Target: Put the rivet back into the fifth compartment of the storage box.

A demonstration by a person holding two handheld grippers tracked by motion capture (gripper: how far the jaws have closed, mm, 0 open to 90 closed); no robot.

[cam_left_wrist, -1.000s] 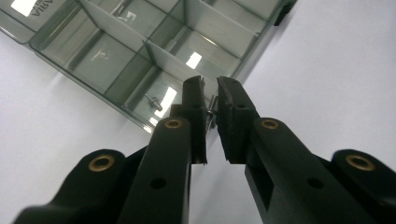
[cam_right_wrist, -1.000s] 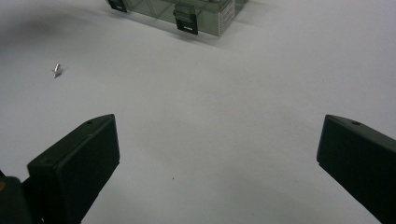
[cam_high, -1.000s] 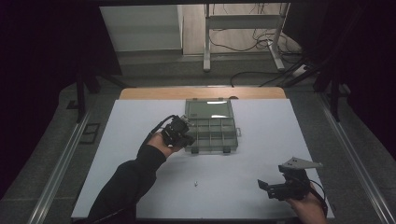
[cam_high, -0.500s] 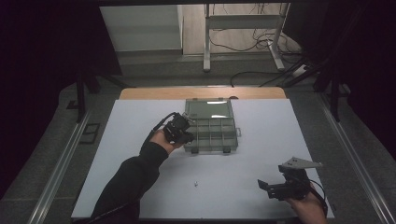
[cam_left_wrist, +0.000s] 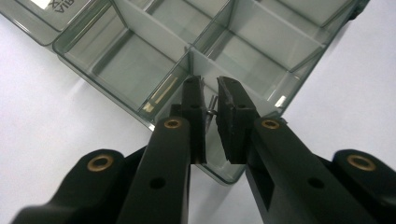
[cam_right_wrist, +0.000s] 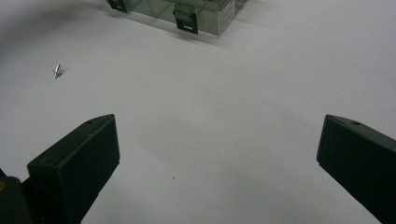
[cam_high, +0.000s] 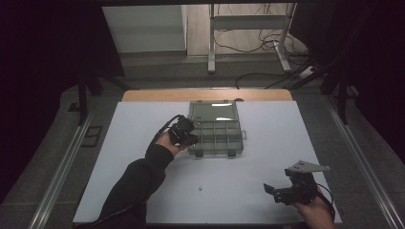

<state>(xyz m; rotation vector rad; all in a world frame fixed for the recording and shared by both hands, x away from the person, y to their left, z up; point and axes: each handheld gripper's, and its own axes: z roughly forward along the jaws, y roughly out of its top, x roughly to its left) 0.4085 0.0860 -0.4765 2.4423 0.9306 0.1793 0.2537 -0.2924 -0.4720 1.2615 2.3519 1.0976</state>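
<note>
Screws are being sorted into the clear compartment box point(cam_high: 216, 132), it seems: the left gripper point(cam_left_wrist: 211, 95) has its jaws nearly closed on a small metal screw point(cam_left_wrist: 211, 107), pinched by what looks like its shank, though the part is tiny and half hidden between the pads. It hangs just over the box's near corner compartment, so this piece is a release away from being stowed. The compartments that can be seen look bare.

One more screw point(cam_right_wrist: 57, 70) lies loose on the white table point(cam_high: 267, 143), well apart from the box; in the high view it is the small speck point(cam_high: 200, 187) between the two arms. That one is left to do. The right gripper point(cam_right_wrist: 217, 154) rests low near the table's front edge with its jaws spread wide and nothing between them.

A white label on the box's end wall point(cam_right_wrist: 226, 10) and lettering on the lid point(cam_left_wrist: 60, 4) are too blurred or cropped to read.
</note>
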